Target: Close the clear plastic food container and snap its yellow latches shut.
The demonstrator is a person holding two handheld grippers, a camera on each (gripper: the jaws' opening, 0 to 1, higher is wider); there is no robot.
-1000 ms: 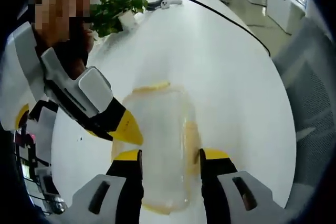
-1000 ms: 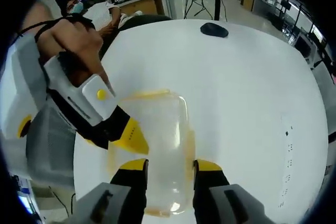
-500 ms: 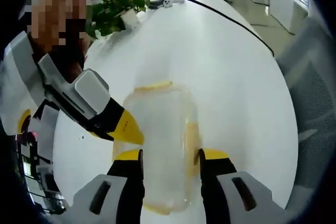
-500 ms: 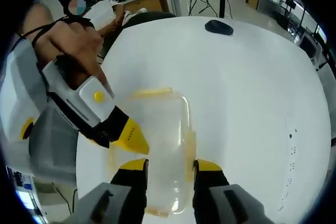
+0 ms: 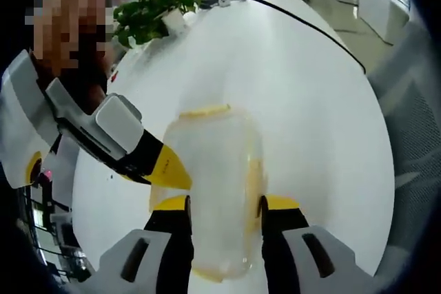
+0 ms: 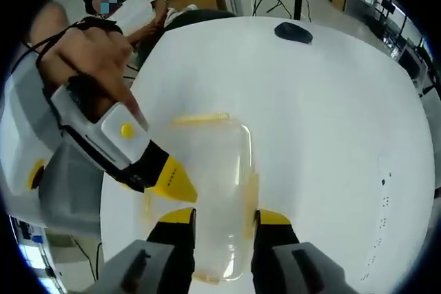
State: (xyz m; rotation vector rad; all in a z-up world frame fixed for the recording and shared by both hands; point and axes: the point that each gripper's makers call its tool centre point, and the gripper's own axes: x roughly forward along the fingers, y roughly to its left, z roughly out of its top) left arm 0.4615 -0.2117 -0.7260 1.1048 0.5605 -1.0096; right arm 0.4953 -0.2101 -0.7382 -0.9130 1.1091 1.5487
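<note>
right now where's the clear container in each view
Left gripper view: clear container lies low centre on the white table, running down between that view's own jaws.
Right gripper view: container low centre, likewise.
Shared landmark: the yellow latch on its far end.

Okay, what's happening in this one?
A person works two handheld grippers on a clear plastic food container lying on a round white table. One gripper straddles the container's near end, jaws on either side. The other gripper's yellow tip presses at the container's side edge. Yellow latches show along its rim; whether they're snapped isn't clear.
</note>
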